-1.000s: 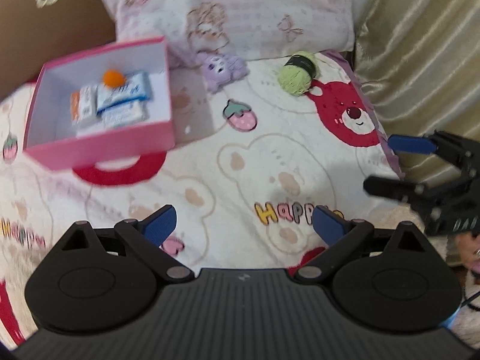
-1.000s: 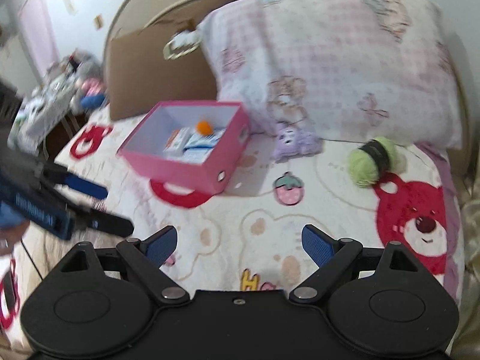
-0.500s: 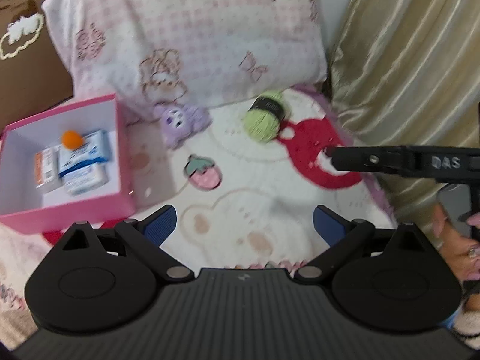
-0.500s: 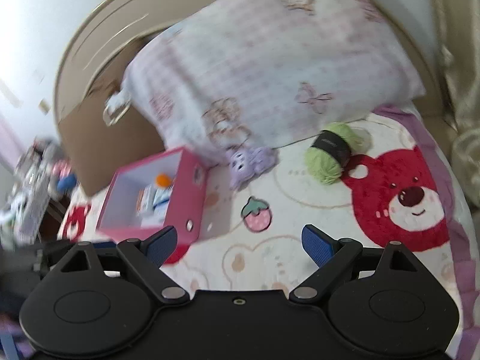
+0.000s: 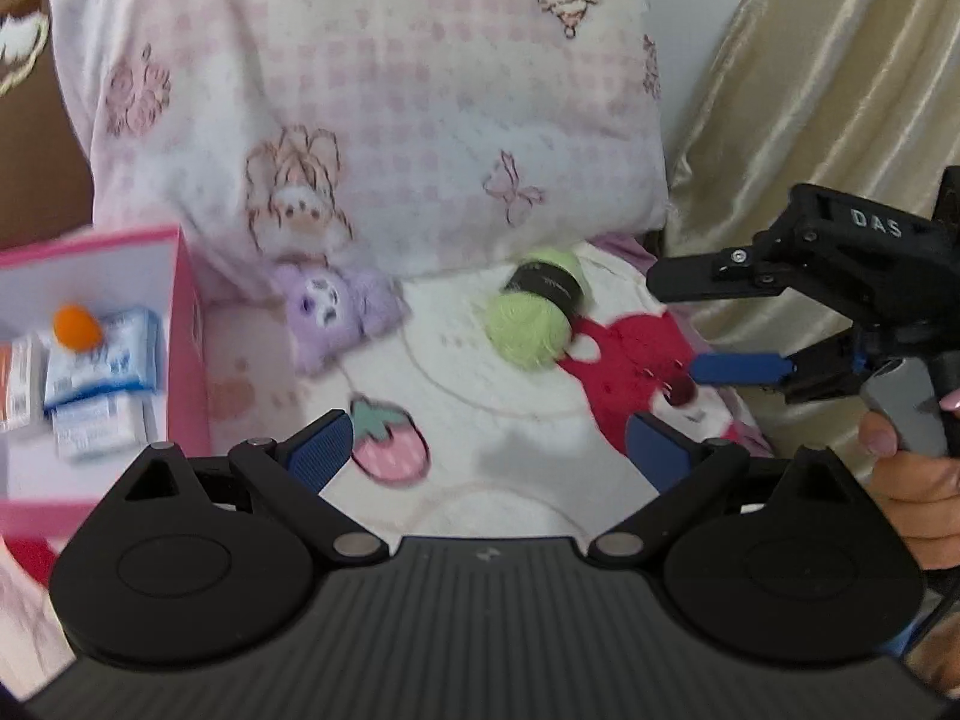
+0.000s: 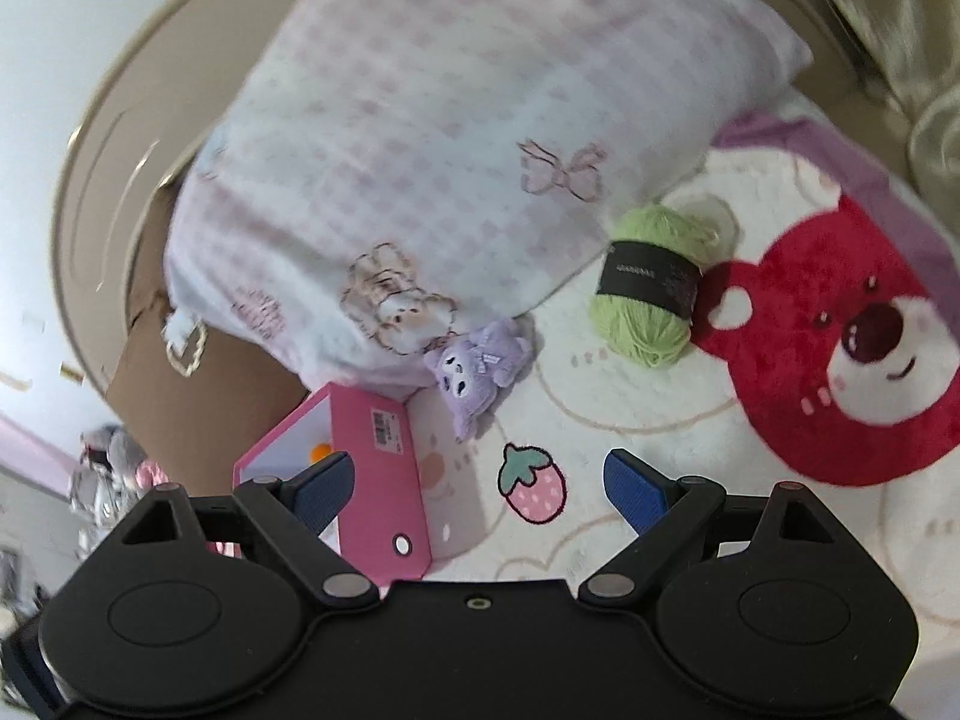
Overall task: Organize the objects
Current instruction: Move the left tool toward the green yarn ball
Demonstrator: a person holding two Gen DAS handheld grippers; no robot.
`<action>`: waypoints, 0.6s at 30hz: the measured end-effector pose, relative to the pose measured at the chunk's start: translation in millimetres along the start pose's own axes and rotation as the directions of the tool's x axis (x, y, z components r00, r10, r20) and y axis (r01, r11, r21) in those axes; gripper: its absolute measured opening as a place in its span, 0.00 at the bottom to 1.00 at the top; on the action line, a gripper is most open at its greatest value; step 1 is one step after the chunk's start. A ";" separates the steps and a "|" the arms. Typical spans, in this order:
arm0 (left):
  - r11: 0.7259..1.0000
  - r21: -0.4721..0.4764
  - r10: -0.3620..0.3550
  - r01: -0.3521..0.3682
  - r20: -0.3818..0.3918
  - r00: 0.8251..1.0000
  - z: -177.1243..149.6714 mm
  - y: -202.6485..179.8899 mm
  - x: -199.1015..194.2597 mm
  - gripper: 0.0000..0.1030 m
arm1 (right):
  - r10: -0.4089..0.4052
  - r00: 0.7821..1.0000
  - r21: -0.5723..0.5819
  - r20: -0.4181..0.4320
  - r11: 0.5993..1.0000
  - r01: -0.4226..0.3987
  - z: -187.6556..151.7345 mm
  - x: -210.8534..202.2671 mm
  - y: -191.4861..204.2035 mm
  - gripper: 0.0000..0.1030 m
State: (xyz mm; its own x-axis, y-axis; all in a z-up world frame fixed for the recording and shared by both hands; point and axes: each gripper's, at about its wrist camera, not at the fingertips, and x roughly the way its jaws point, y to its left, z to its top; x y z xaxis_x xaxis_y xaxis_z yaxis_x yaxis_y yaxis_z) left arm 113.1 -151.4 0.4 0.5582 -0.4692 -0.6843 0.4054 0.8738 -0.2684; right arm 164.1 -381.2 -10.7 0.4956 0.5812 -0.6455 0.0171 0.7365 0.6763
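Observation:
A green yarn ball (image 5: 531,324) with a black band lies on the bear-print bedsheet (image 5: 480,396), just below the pillow. Left of it sits a small purple plush (image 5: 336,312). An open pink box (image 5: 189,354) at the left holds white packets (image 5: 102,372) and an orange ball (image 5: 75,327). My left gripper (image 5: 489,450) hangs open above the sheet, holding nothing. My right gripper (image 5: 675,327) is open and turned on its side, just right of the yarn. In the right wrist view, the right gripper (image 6: 480,480) hovers over the sheet, with the yarn (image 6: 648,294), plush (image 6: 474,366) and box (image 6: 378,468) ahead.
A pink checked pillow (image 5: 372,108) stands behind the objects. A gold curtain (image 5: 810,90) closes off the right side. A hand (image 5: 912,480) grips the right tool's handle. A brown cardboard panel (image 6: 198,396) and the curved headboard (image 6: 90,150) lie behind the box.
Both grippers have moved forward toward the pillow and lower. The right gripper has rolled onto its side and come in closer to the yarn. Both stayed open.

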 end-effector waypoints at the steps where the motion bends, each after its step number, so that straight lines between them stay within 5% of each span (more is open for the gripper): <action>1: 1.000 0.021 -0.001 0.000 0.011 1.000 1.5 -0.6 5.3 0.96 | -0.002 1.000 0.011 -0.012 1.000 0.002 3.5 6.3 -3.7 0.90; 8: 0.991 0.135 0.010 -0.017 0.049 0.999 10.8 -13.3 46.1 0.95 | -0.033 0.999 0.075 0.009 0.997 0.032 23.5 47.1 -35.1 0.90; 13: 0.986 0.166 -0.028 0.015 0.075 0.997 13.1 -21.4 83.6 0.96 | 0.075 0.993 0.163 0.091 0.983 -0.089 24.0 61.9 -76.2 0.90; 18: 0.986 0.157 -0.064 0.056 0.048 0.997 18.6 -24.7 125.2 0.94 | 0.093 0.976 0.219 0.199 0.966 -0.137 39.7 57.1 -95.6 0.89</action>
State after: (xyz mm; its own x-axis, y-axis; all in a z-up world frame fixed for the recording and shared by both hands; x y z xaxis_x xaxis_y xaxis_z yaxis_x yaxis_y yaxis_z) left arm 186.4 -234.1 -66.1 0.5648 -0.5297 -0.6327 0.5448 0.8153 -0.1962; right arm 225.1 -432.2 -98.1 0.6580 0.5667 -0.4959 0.1391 0.5557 0.8196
